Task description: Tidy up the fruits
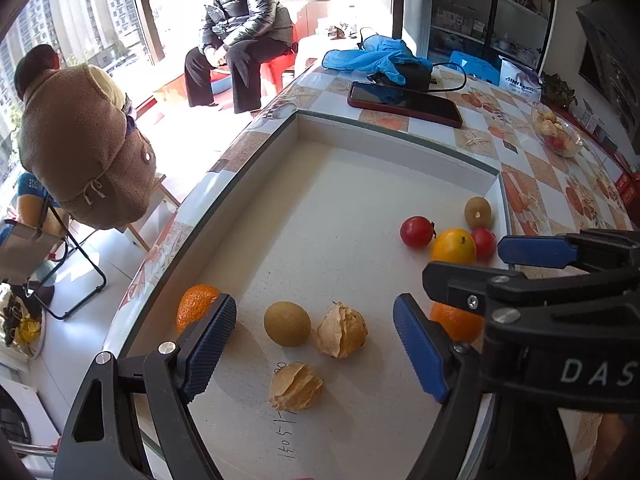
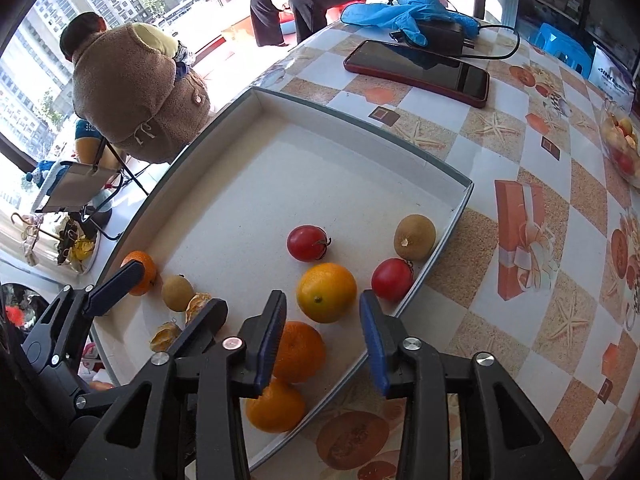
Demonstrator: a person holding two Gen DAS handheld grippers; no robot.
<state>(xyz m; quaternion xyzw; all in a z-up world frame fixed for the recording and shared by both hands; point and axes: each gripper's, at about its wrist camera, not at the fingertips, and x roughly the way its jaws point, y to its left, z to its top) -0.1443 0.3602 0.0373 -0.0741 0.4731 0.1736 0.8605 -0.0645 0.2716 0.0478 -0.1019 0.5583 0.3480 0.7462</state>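
A shallow white tray [image 1: 360, 128] [image 2: 360, 114] holds the fruit. My left gripper [image 1: 316, 344] is open above a brown longan [image 1: 287, 323] and two husked physalis [image 1: 341, 330] [image 1: 295, 386]; a tangerine [image 1: 194, 304] lies behind its left finger. My right gripper [image 2: 322, 334] is open and empty over the tray's near right part, with a yellow orange [image 2: 326, 292] just beyond its fingertips and two tangerines [image 2: 302, 350] [image 2: 276, 406] beneath. Two red tomatoes [image 2: 307, 243] [image 2: 392, 279] and a second longan [image 2: 415, 237] lie beyond. The right gripper [image 1: 536, 252] also shows in the left wrist view.
The tray sits on a patterned tablecloth [image 2: 520, 160]. A phone [image 2: 416, 72], a blue cloth [image 2: 400, 12] with a black charger, and a glass bowl of fruit [image 2: 622, 148] lie farther back. Two people sit beyond the table's left edge [image 1: 80, 144].
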